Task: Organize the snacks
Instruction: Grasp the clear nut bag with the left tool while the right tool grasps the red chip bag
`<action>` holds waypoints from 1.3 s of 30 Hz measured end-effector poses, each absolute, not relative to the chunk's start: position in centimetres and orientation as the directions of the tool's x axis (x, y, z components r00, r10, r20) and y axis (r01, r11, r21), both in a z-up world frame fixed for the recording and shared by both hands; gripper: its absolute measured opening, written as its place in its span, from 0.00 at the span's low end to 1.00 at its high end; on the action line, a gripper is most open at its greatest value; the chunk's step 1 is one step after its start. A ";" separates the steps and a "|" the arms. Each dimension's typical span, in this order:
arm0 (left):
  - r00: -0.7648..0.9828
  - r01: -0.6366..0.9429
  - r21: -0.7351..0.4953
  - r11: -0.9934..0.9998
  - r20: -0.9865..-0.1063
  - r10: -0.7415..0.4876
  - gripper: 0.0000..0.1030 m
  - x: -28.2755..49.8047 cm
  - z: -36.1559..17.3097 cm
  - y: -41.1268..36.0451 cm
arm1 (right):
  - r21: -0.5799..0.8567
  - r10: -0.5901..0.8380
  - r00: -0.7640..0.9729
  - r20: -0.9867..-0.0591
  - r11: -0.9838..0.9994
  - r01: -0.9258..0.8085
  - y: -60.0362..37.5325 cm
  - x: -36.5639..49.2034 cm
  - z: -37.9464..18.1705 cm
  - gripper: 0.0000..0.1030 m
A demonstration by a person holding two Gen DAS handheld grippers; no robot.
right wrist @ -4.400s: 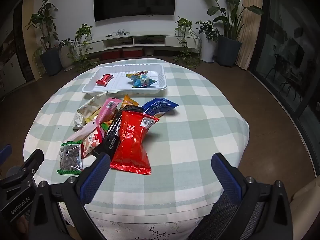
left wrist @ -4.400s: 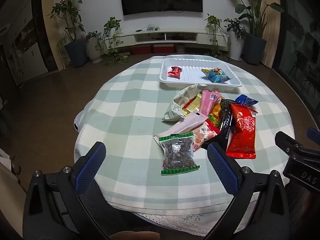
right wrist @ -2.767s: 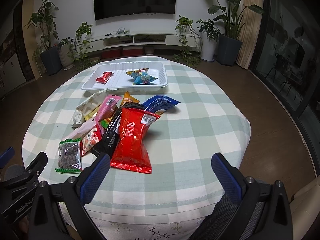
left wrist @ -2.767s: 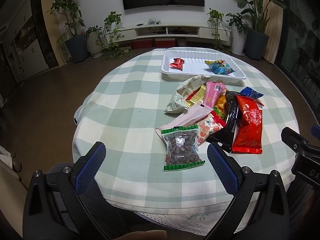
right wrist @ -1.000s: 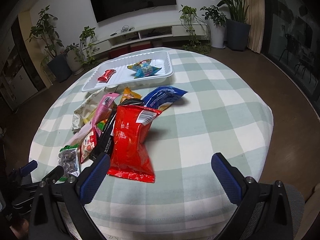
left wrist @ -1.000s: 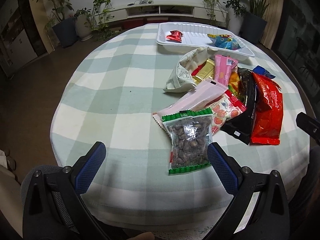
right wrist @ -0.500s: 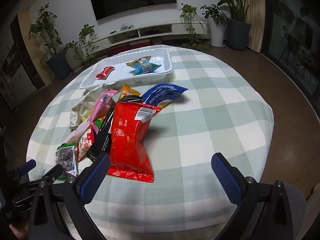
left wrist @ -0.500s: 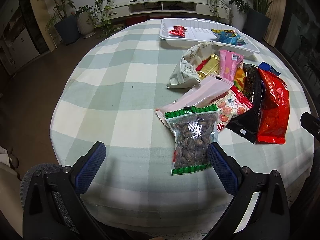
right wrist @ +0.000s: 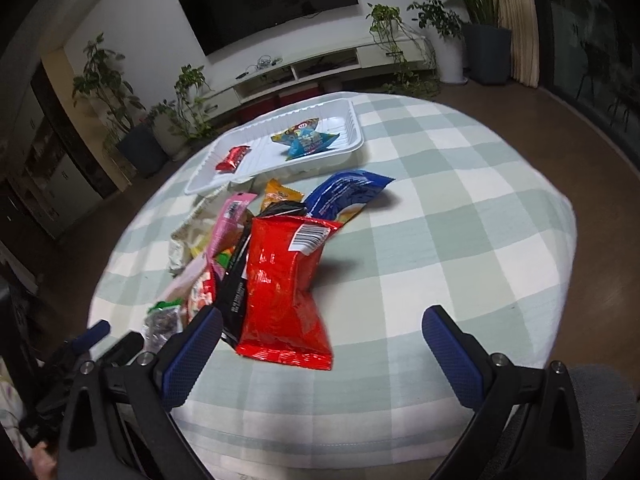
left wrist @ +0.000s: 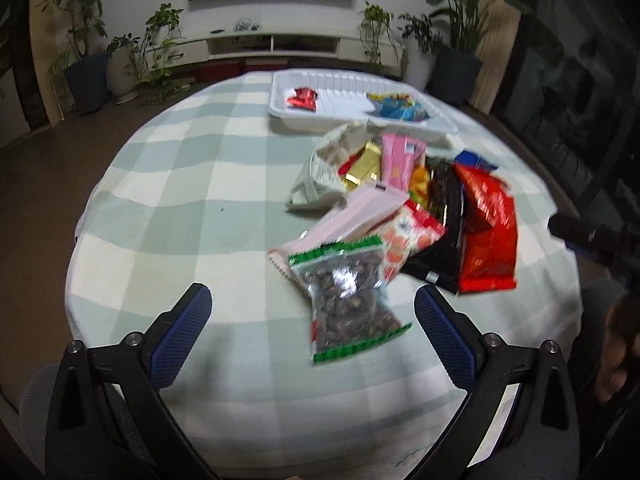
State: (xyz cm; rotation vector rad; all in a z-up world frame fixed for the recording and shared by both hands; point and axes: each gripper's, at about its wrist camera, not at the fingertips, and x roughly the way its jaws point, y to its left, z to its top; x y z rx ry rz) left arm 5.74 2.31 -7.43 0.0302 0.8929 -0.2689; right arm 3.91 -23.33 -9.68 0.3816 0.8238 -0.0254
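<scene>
Lying nearest the wide-open, empty left gripper (left wrist: 312,316), seed packet (left wrist: 348,300): light, crinkly, slippery; likely best pinched at green seam; right gripper (right wrist: 322,334) likewise open.

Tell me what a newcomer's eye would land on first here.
The jumbled pile of snack packets in the middle of the checked table, led by the big red bag at its near right. Behind the pile, the white tray holds only two small packets. Both grippers, left and right, hang open before it.

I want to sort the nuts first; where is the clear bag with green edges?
In the left wrist view, the clear bag lies at the pile's near end, beside the pale pink packet.
</scene>
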 end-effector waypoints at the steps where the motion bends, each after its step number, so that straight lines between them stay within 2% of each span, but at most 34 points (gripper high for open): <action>1: 0.570 0.230 -0.071 0.971 -0.799 -0.193 1.00 6.0 -7.8 2.3 | 0.336 0.135 0.684 -0.717 0.926 0.169 -23.5 4.0 -9.8 0.98; 4: 0.509 0.135 -0.098 0.986 -0.847 -0.154 1.00 7.1 -8.8 3.4 | 0.366 0.155 0.693 -0.704 0.916 0.167 -23.8 4.2 -10.1 0.98; 9: 0.499 0.135 -0.005 0.991 -0.864 -0.072 1.00 8.7 -8.8 2.5 | 0.389 0.213 0.690 -0.692 0.915 0.107 -22.8 5.4 -10.2 0.95; 14: 0.473 0.173 -0.034 0.984 -0.874 -0.114 1.00 9.0 -9.2 1.0 | 0.343 0.212 0.648 -0.731 0.936 0.081 -21.2 7.2 -11.1 0.92; 16: 0.457 0.172 -0.036 0.985 -0.883 -0.112 1.00 9.3 -9.7 0.5 | 0.355 0.231 0.618 -0.751 0.931 0.084 -21.1 8.0 -12.0 0.88; 20: 0.440 0.156 -0.082 0.984 -0.887 -0.143 0.99 9.9 -10.3 0.5 | 0.356 0.229 0.585 -0.778 0.928 0.110 -21.4 8.9 -13.2 0.86; 24: 0.427 0.156 -0.084 0.984 -0.893 -0.144 0.92 10.4 -10.9 0.4 | 0.342 0.228 0.579 -0.783 0.935 0.095 -21.0 9.3 -13.6 0.83; 26: 0.433 0.162 -0.067 0.984 -0.892 -0.132 0.85 10.3 -10.9 0.3 | 0.338 0.233 0.570 -0.788 0.938 0.084 -20.8 9.5 -13.8 0.79; 31: 0.451 0.160 -0.060 0.985 -0.883 -0.127 0.61 10.3 -10.6 0.7 | 0.341 0.252 0.563 -0.787 0.938 0.057 -20.8 9.6 -14.1 0.67; 32: 0.451 0.158 -0.063 0.985 -0.883 -0.128 0.60 10.4 -10.5 0.9 | 0.346 0.259 0.561 -0.786 0.937 0.052 -20.8 9.6 -14.1 0.64; 39: 0.447 0.169 -0.062 0.984 -0.885 -0.132 0.60 9.8 -10.5 1.0 | 0.373 0.284 0.558 -0.780 0.926 0.050 -20.9 9.5 -14.1 0.63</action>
